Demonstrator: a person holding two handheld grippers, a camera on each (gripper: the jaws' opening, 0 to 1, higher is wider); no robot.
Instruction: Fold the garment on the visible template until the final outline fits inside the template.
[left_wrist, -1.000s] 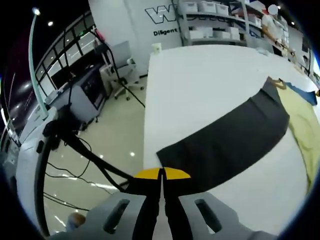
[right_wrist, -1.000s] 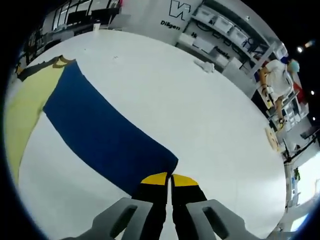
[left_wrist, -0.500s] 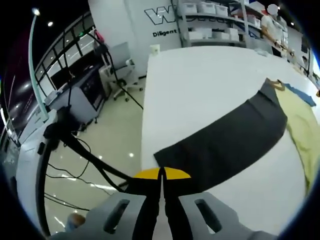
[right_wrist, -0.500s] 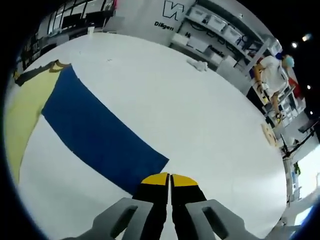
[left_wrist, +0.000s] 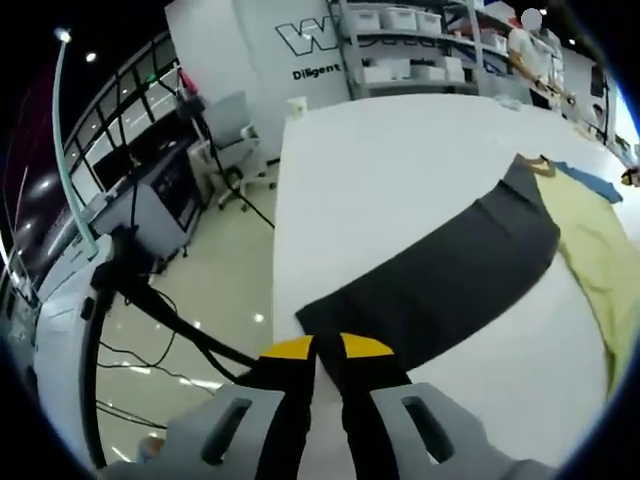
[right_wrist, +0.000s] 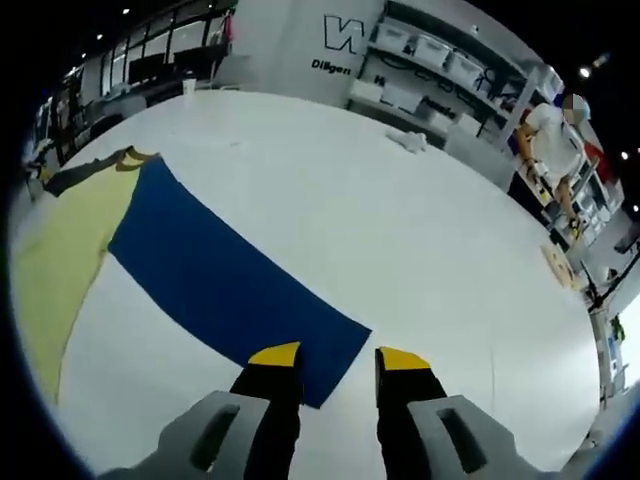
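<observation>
Both grippers are parting since the earlier frames, right gripper (right_wrist: 338, 357) wide, left gripper (left_wrist: 327, 346) slightly, releasing blue sleeve (right_wrist: 230, 283) and dark grey sleeve (left_wrist: 438, 273) stretched toward one and eleven o'clock on white table (right_wrist: 400, 240).

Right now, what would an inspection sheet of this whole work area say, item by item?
Surface: large white table, flat and bright.
Job's things: a garment spread flat, with a yellow body, a dark grey sleeve and a blue sleeve; I cannot make out a template outline.
Clutter: a small white object near the table's far edge.
Grippers: left gripper open a little at the grey sleeve's end; right gripper open wide over the blue sleeve's end, gripping nothing.
Cables: black cables on the glossy floor beside the table.
Surroundings: shelving with white bins, an office chair, a person by the shelves.
</observation>
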